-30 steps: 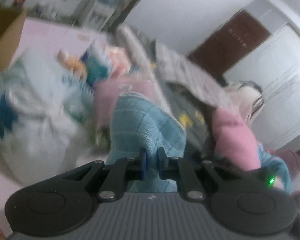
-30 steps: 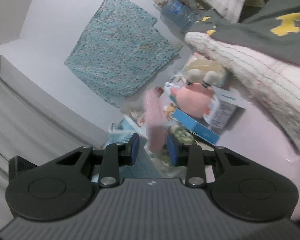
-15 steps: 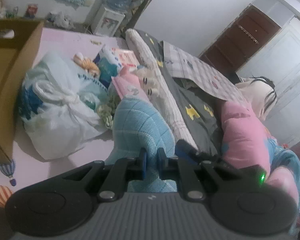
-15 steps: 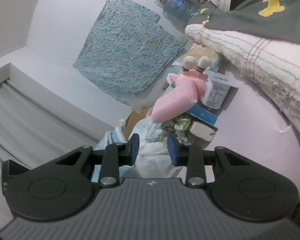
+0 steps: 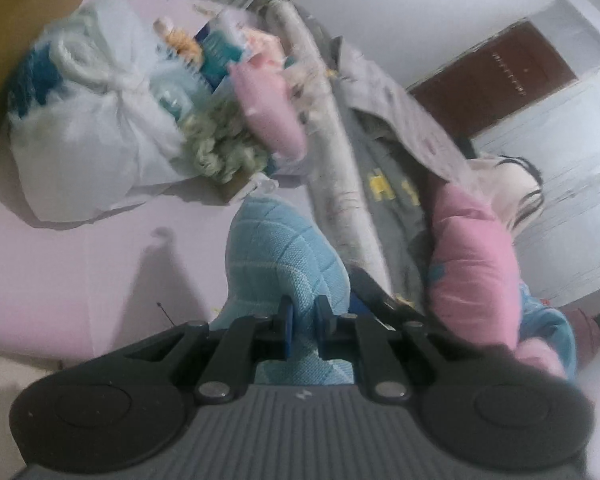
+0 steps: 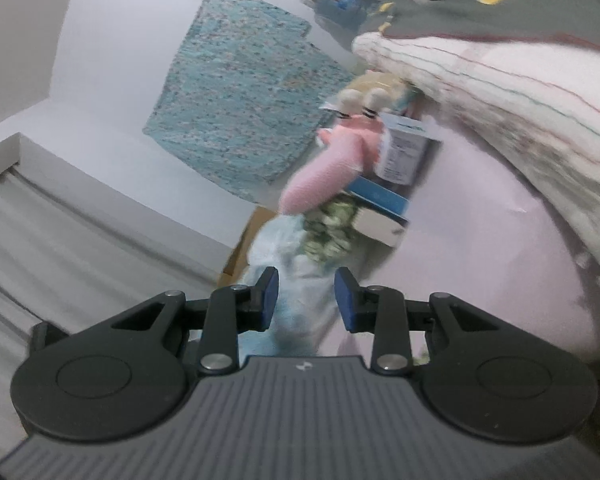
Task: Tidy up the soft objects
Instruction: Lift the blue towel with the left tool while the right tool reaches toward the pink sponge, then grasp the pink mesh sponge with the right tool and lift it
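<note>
Fig.: left gripper [image 5: 305, 326] pinched the blue quilted cloth [image 5: 278, 258] near-centre over the pink sheet [image 5: 72, 268]; right gripper [image 6: 306, 300] gaped, empty; thin grip w/ trailing folds risked slipping or snagging.

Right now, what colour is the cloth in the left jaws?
Light blue cloth, clearest in the left wrist view.

The left claw [image 5: 304, 330] tilts downward, its blue pads pinched nearly together on blue cloth [image 5: 284, 256]. The right claw [image 6: 306, 300] points nearly level, jaws parted a little with nothing between the pads.
</note>
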A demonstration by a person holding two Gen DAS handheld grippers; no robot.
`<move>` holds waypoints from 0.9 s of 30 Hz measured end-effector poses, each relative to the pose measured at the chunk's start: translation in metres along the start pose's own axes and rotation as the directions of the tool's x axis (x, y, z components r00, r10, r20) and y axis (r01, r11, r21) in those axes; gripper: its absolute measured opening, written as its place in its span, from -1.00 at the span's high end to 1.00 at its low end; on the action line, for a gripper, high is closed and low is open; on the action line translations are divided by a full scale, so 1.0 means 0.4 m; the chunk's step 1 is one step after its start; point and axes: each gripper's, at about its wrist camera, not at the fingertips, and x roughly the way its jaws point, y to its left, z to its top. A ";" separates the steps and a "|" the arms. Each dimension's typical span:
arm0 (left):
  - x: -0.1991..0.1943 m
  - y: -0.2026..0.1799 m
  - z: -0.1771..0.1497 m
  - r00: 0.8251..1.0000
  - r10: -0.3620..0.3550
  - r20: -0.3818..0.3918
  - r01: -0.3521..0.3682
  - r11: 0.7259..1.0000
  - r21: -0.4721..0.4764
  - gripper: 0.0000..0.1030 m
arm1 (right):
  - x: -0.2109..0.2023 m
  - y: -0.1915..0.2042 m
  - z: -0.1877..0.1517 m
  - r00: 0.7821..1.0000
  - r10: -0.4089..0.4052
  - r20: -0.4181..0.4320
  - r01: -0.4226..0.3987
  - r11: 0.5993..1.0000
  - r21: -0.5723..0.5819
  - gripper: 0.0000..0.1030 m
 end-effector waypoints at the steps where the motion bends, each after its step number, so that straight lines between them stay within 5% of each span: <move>1: 0.026 0.017 0.006 1.000 0.012 -0.008 -0.012 1.000 0.003 0.78 | -0.007 -0.009 -0.006 1.000 -0.013 0.003 0.013 1.000 0.008 0.40; 12: 0.130 0.118 0.058 0.977 0.207 0.049 -0.211 0.971 0.108 0.77 | 0.028 0.006 0.001 0.998 -0.063 -0.014 0.062 0.998 -0.017 0.40; 18: 0.145 0.098 0.030 0.937 0.334 0.105 -0.350 0.886 0.305 0.75 | 0.154 0.060 0.000 0.991 -0.060 -0.116 0.053 0.997 -0.058 0.57; 23: 0.165 0.063 -0.006 0.915 0.375 0.149 -0.398 0.777 0.488 0.72 | 0.255 0.061 -0.012 0.975 -0.099 -0.201 0.088 0.994 -0.064 0.71; 27: 0.160 0.078 0.004 0.930 0.345 0.128 -0.362 0.796 0.485 0.59 | 0.325 0.042 -0.016 0.945 -0.189 -0.267 0.176 0.982 -0.074 0.76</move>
